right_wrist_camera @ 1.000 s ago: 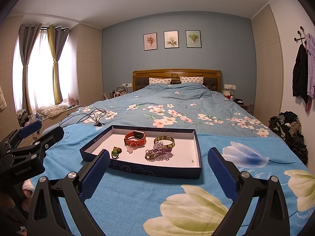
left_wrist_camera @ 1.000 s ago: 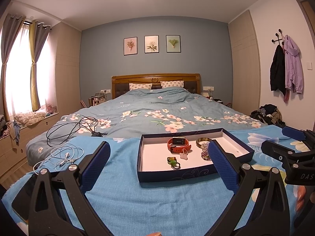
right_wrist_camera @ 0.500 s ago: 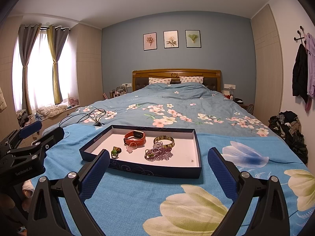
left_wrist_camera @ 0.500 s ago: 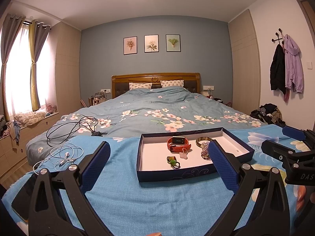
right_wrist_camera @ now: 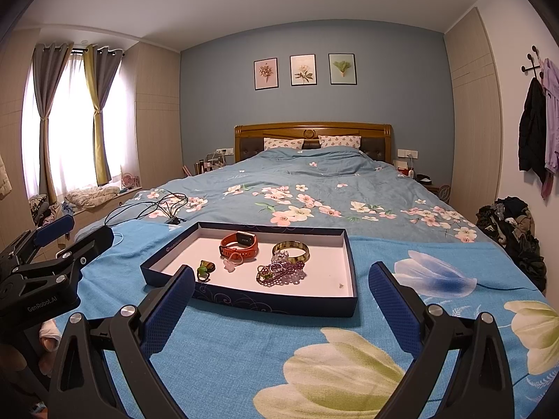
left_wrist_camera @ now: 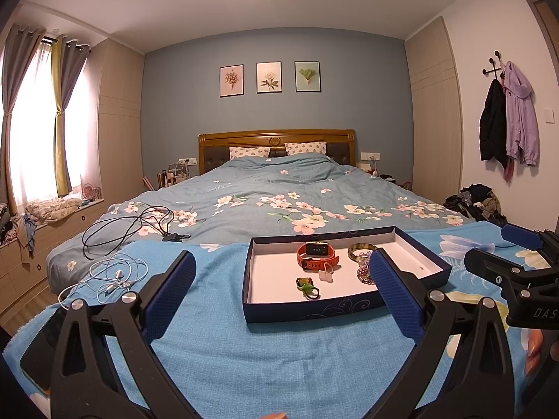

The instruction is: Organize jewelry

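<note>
A dark blue box lid with a white inside lies on the blue blanket. In it lie an orange smartwatch, a green-gold bangle, a purple bead chain, a green ring and a pale flower charm. My left gripper is open and empty, just short of the lid. My right gripper is open and empty, at the lid's near edge.
White earphones and a black cable lie on the bed to the left. A dark phone lies at the left edge. The other gripper shows at the side of each view.
</note>
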Motion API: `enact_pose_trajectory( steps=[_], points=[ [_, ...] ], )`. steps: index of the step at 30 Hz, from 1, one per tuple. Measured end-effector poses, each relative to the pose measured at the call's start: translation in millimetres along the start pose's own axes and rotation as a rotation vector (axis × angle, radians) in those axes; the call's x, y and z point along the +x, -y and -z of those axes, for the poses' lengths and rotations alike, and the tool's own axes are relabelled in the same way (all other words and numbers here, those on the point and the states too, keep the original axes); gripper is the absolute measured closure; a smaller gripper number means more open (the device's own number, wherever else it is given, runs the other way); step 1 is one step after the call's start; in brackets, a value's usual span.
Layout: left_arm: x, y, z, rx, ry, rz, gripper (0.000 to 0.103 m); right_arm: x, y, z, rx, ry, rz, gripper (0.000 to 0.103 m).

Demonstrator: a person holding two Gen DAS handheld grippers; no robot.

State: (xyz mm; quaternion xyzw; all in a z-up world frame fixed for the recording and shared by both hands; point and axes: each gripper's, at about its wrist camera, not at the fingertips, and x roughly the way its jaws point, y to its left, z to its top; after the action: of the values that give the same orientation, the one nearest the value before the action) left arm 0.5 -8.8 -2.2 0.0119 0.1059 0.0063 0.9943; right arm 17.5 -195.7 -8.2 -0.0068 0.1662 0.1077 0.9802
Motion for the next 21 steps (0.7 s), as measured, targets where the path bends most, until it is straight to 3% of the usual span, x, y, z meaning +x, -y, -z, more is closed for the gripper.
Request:
enact_pose_trajectory(
  steps=[21],
  points=[
    [1.9,1.7,1.4,-0.001,-0.008,0.002,0.005,-0.2,-0.2,-1.0,-0.001,-0.003,-0.002,0.007]
  ],
)
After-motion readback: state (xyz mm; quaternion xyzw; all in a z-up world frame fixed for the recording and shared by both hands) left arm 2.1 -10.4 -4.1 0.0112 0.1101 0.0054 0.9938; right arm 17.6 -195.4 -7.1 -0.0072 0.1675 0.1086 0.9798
